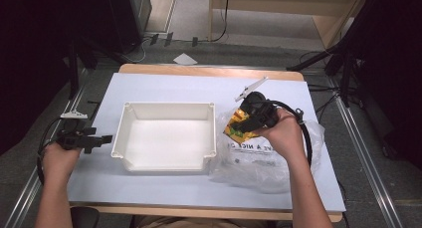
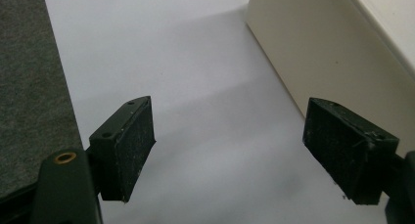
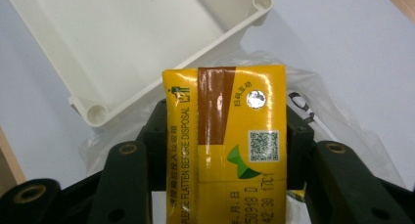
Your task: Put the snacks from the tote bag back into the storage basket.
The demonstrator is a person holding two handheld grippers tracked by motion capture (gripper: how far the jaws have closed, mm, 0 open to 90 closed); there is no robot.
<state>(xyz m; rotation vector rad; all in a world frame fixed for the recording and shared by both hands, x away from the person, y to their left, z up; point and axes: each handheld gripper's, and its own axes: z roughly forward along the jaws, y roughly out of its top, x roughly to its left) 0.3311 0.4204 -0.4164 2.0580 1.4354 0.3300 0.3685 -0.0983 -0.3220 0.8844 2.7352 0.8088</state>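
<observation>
My right gripper (image 1: 245,122) is shut on a yellow drink carton (image 3: 225,145), its black jaws pressing both sides of the box. In the high view the carton (image 1: 238,132) hangs just above a crumpled clear plastic bag (image 1: 259,158), right of the white tray (image 1: 122,133). The tray's corner (image 3: 95,111) lies beyond the carton in the right gripper view. At the table's left edge my left gripper (image 1: 105,139) rests open, its pads (image 2: 132,145) wide apart over bare white table, with the tray's outer wall (image 2: 313,53) to their right.
The table (image 1: 164,86) has a white top with a wooden edge at the back. Grey floor (image 2: 24,87) runs along the table's left side. Black stands and cables line both sides of the table.
</observation>
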